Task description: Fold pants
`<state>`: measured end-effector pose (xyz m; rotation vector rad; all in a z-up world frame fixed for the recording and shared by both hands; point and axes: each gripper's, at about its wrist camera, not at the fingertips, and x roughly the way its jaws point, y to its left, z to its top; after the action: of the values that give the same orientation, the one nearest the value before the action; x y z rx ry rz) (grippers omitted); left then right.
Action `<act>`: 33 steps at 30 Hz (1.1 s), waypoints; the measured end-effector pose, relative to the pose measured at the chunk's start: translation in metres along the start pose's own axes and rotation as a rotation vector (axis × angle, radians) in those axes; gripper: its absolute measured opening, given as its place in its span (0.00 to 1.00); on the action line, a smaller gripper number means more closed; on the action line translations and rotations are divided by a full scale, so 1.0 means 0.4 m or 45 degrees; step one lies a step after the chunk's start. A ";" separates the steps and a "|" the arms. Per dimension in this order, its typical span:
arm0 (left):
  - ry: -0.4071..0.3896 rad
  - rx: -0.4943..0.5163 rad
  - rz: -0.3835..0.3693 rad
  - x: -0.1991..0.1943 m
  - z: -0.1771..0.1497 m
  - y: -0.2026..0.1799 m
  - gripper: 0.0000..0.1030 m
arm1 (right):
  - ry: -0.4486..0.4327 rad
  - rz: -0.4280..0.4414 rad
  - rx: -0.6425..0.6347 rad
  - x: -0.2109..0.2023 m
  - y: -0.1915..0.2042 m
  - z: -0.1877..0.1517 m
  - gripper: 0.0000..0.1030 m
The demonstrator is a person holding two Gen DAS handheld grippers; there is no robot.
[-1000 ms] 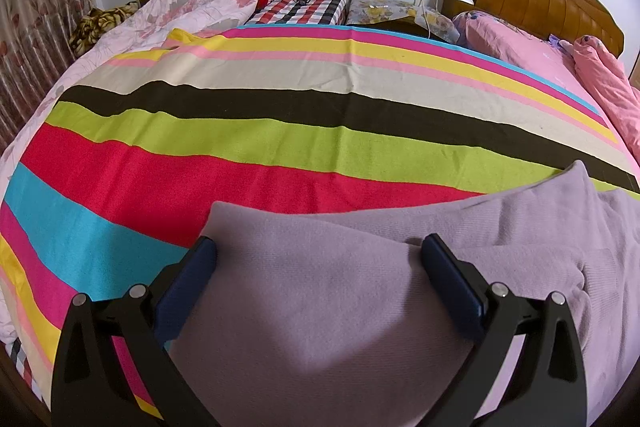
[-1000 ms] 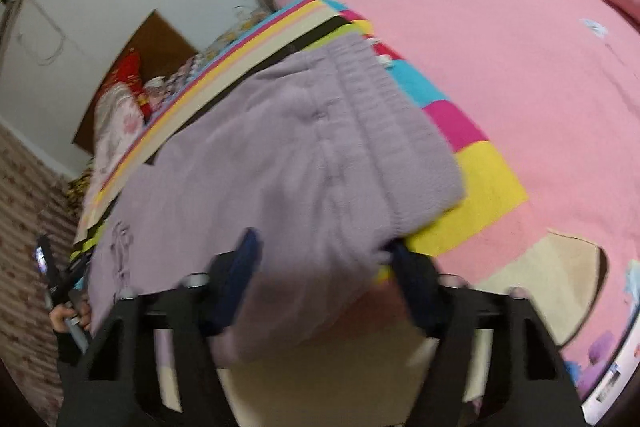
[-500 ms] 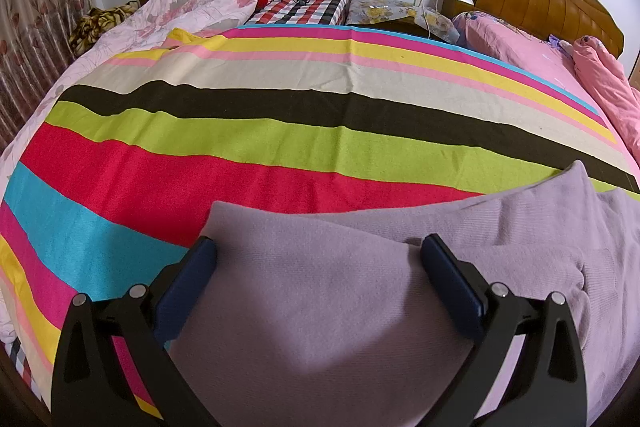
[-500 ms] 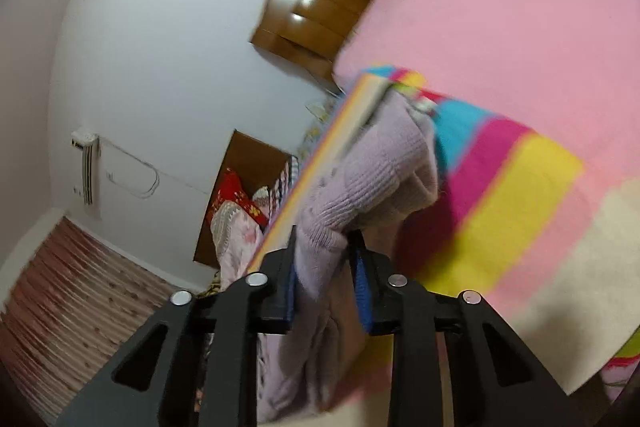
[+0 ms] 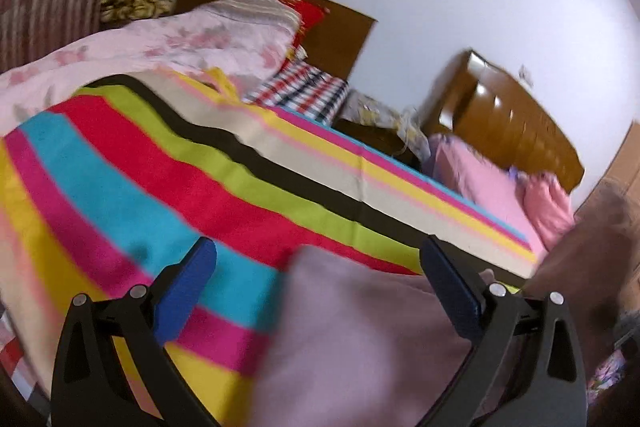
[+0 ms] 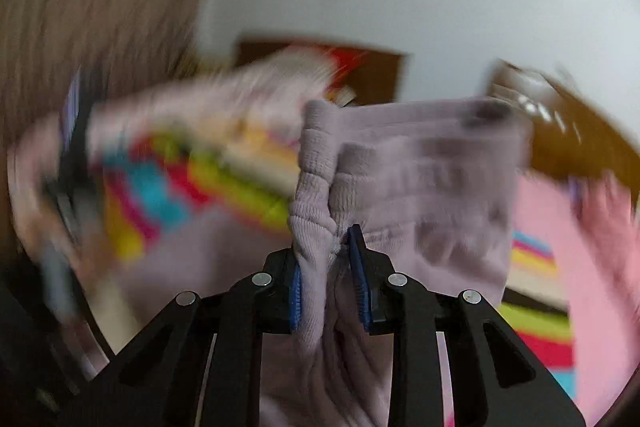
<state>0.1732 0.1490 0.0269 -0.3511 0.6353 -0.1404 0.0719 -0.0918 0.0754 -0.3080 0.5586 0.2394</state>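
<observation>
left view: the left gripper point(image 5: 316, 267) is wide open and holds nothing, the pants point(image 5: 360, 339) lie under it on the bed point(image 5: 120, 187). right view: the right gripper point(image 6: 328, 255) is clamped on the ribbed waistband point(image 6: 316, 187), lifted and blurred; a fast swing with this small grip may let the pants slip out.

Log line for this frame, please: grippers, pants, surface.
right gripper: shut on pants, lifted | left gripper: open, over pants | surface: striped blanket | view: blurred
</observation>
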 end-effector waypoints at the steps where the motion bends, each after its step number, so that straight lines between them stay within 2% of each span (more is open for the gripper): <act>1: 0.005 -0.016 0.009 -0.025 -0.001 0.026 0.98 | 0.069 0.031 -0.101 0.040 0.069 -0.018 0.26; 3: 0.030 -0.043 0.000 -0.061 -0.018 0.066 0.98 | 0.256 0.134 -0.306 0.133 0.193 -0.089 0.27; 4: 0.050 -0.051 -0.018 -0.074 -0.031 0.080 0.98 | 0.320 0.143 -0.388 0.161 0.235 -0.126 0.28; 5: 0.075 -0.055 -0.054 -0.087 -0.051 0.090 0.98 | 0.221 0.021 -0.498 0.152 0.272 -0.156 0.30; 7: 0.113 -0.057 -0.126 -0.095 -0.076 0.095 0.98 | 0.184 -0.033 -0.575 0.140 0.282 -0.167 0.30; 10: 0.194 -0.065 -0.247 -0.079 -0.113 0.075 0.98 | 0.188 0.084 -0.504 0.100 0.240 -0.164 0.31; 13: 0.276 -0.079 -0.390 -0.051 -0.137 0.026 0.98 | 0.130 0.357 -0.268 0.017 0.135 -0.166 0.37; 16: 0.377 -0.037 -0.499 -0.014 -0.161 -0.047 0.98 | 0.067 0.382 -0.131 -0.056 0.071 -0.208 0.37; 18: 0.445 0.010 -0.470 0.019 -0.183 -0.091 0.98 | 0.045 0.308 -0.040 -0.074 0.007 -0.226 0.44; 19: 0.465 0.026 -0.449 0.034 -0.195 -0.110 0.97 | 0.037 0.256 0.022 -0.091 -0.035 -0.248 0.55; 21: 0.517 0.029 -0.425 0.063 -0.208 -0.131 0.91 | 0.026 0.213 0.121 -0.097 -0.092 -0.273 0.59; 24: 0.525 0.057 -0.334 0.093 -0.220 -0.158 0.87 | 0.005 0.176 0.274 -0.113 -0.167 -0.309 0.61; 26: 0.515 0.053 -0.298 0.097 -0.218 -0.172 0.83 | 0.011 0.126 0.328 -0.116 -0.199 -0.343 0.75; 27: 0.503 0.051 -0.281 0.095 -0.214 -0.177 0.76 | 0.017 0.089 0.338 -0.106 -0.199 -0.355 0.77; 28: 0.489 0.056 -0.252 0.092 -0.211 -0.186 0.67 | 0.023 0.059 0.348 -0.108 -0.207 -0.373 0.78; 30: 0.483 0.061 -0.205 0.093 -0.198 -0.181 0.60 | 0.037 0.069 0.369 -0.112 -0.216 -0.407 0.78; 33: 0.496 0.069 -0.133 0.107 -0.194 -0.172 0.58 | 0.059 0.097 0.380 -0.112 -0.216 -0.446 0.79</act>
<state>0.1592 0.0534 -0.0301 -0.3069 0.9961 -0.3301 -0.0244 -0.2402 -0.0244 -0.0026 0.6434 0.2192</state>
